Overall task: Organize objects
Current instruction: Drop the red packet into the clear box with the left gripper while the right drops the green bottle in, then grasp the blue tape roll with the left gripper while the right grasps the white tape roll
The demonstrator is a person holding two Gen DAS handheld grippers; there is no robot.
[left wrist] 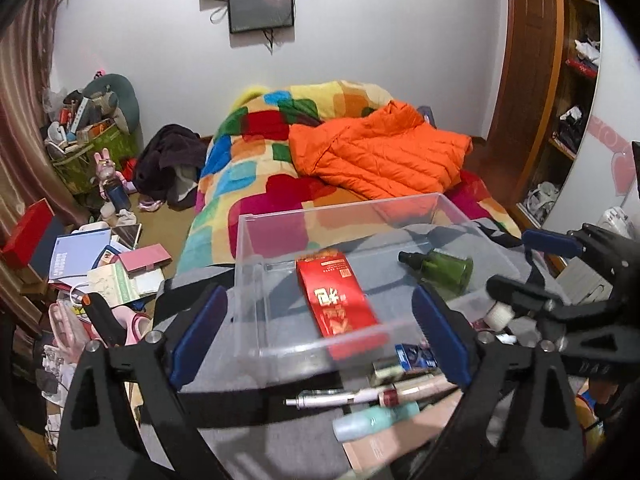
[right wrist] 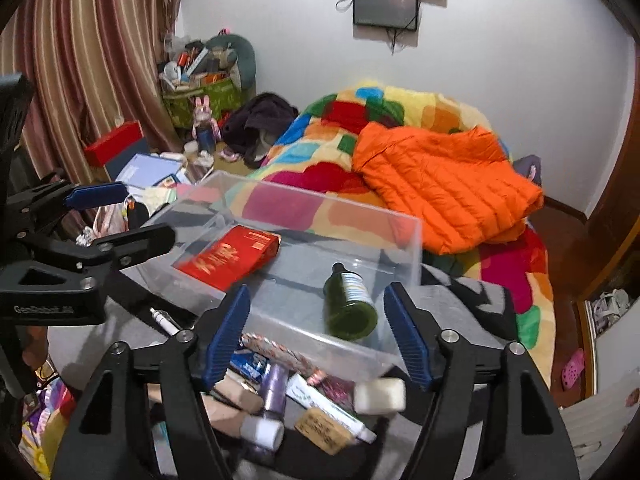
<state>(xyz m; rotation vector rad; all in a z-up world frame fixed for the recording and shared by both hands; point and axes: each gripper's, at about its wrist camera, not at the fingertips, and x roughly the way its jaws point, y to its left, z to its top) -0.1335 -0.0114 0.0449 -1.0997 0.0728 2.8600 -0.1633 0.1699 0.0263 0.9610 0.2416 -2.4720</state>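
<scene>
A clear plastic box (left wrist: 256, 240) (right wrist: 404, 236) stands on a grey cloth. In it lie a red carton (left wrist: 336, 296) (right wrist: 232, 256) and a green bottle (left wrist: 444, 268) (right wrist: 350, 304). My left gripper (left wrist: 320, 336) is open and empty, its fingers either side of the box's near wall. My right gripper (right wrist: 320, 336) is open and empty, just in front of the box by the green bottle. Loose items lie before the box: a pen (left wrist: 332, 400) (right wrist: 164, 322), a mint tube (left wrist: 376, 420), a white tube (right wrist: 328, 406), a purple bottle (right wrist: 272, 392), a white block (right wrist: 380, 396).
A bed with a patchwork blanket (left wrist: 248, 176) and an orange jacket (left wrist: 380, 152) (right wrist: 444, 184) lies behind the box. Books and boxes (left wrist: 96, 256) are piled on the floor at left. A wooden shelf unit (left wrist: 568, 92) stands at right. The right gripper shows in the left wrist view (left wrist: 540, 280).
</scene>
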